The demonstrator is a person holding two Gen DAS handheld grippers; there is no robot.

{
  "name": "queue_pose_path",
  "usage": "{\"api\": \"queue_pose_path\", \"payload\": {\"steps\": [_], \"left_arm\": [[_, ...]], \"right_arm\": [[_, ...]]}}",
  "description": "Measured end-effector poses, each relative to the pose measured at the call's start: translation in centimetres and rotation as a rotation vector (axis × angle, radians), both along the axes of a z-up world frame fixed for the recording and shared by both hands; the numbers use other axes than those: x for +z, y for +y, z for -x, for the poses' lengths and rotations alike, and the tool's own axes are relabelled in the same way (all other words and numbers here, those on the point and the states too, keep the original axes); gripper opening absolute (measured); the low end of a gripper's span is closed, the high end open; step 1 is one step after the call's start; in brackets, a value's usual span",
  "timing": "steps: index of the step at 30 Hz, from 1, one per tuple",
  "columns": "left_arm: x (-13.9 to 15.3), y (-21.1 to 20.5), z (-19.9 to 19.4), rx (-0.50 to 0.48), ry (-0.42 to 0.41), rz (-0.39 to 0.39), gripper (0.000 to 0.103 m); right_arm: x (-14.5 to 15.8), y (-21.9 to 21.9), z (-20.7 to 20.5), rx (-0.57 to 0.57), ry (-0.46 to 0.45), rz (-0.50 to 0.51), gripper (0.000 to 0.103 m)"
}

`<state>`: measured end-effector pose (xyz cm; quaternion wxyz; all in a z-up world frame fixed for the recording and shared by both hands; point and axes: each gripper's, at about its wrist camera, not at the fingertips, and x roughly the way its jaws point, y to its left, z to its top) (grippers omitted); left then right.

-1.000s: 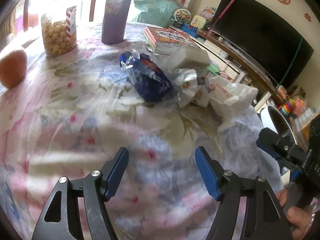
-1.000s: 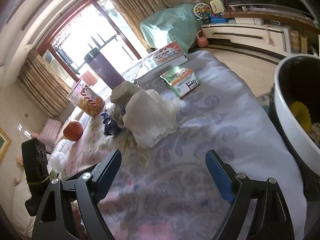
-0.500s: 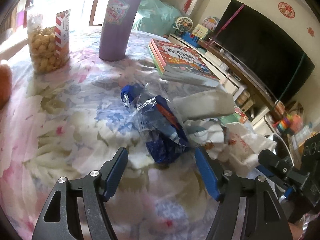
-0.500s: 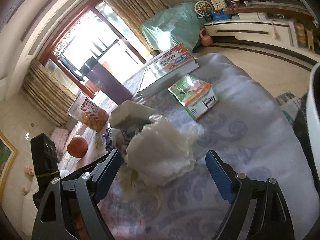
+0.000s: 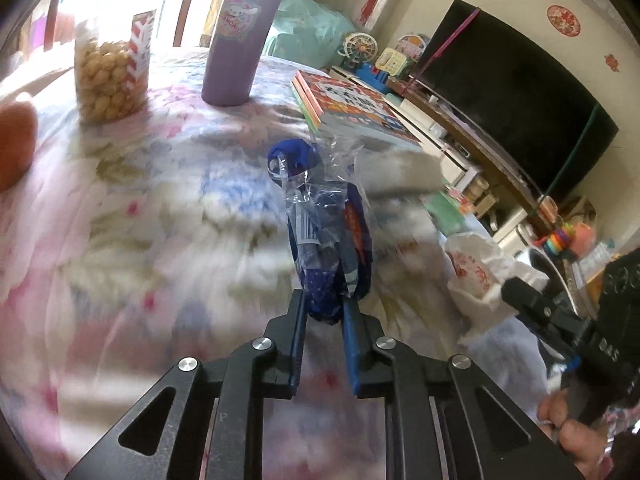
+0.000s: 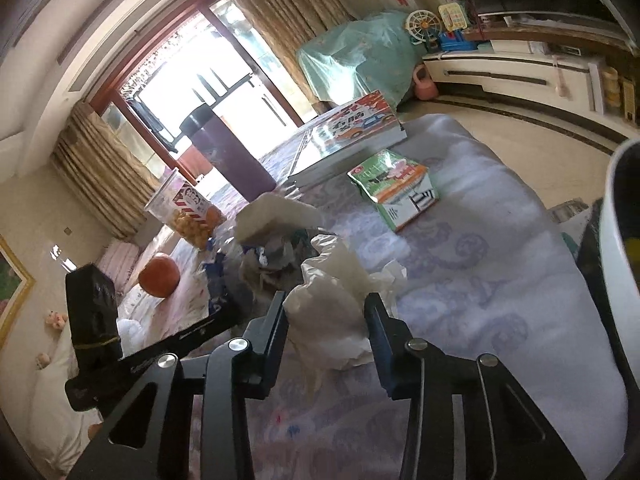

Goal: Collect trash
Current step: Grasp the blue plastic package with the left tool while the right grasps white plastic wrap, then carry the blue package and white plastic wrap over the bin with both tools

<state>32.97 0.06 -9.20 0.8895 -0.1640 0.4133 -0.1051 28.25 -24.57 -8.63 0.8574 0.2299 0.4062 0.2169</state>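
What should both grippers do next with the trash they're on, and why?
Probably finish closing, then lift. The left gripper is closing with the blue wrapper pinched between its pads; the right gripper is closing around the white bag. Both pieces still lie on the tablecloth, so a firm grip before carrying them to the bin seems wise.

bright curtained window (image 6: 208,80), dark television (image 5: 516,92) on a low cabinet (image 6: 520,72)

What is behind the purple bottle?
Behind the purple bottle there is a bright window with a red-brown frame and tan curtains. The bottle hides whatever lies directly behind it, and glare washes out the view outside.
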Motion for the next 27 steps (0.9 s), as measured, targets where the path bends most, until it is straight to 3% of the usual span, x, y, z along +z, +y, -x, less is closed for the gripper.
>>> {"api": "queue_pose_path", "payload": {"steps": [11,27], "left_arm": [[1.3,-2.4,4.7,-0.094,-0.012,0.018,0.015],[2.4,-9.1,3.7,-0.270,-0.030,-0.014,0.015]], "right_arm": [[1.4,-2.7,3.5,-0.030,-0.027,0.006,0.039],[3.1,-9.0,7.2,-0.158,-0.072,0.017,0.038]]}}
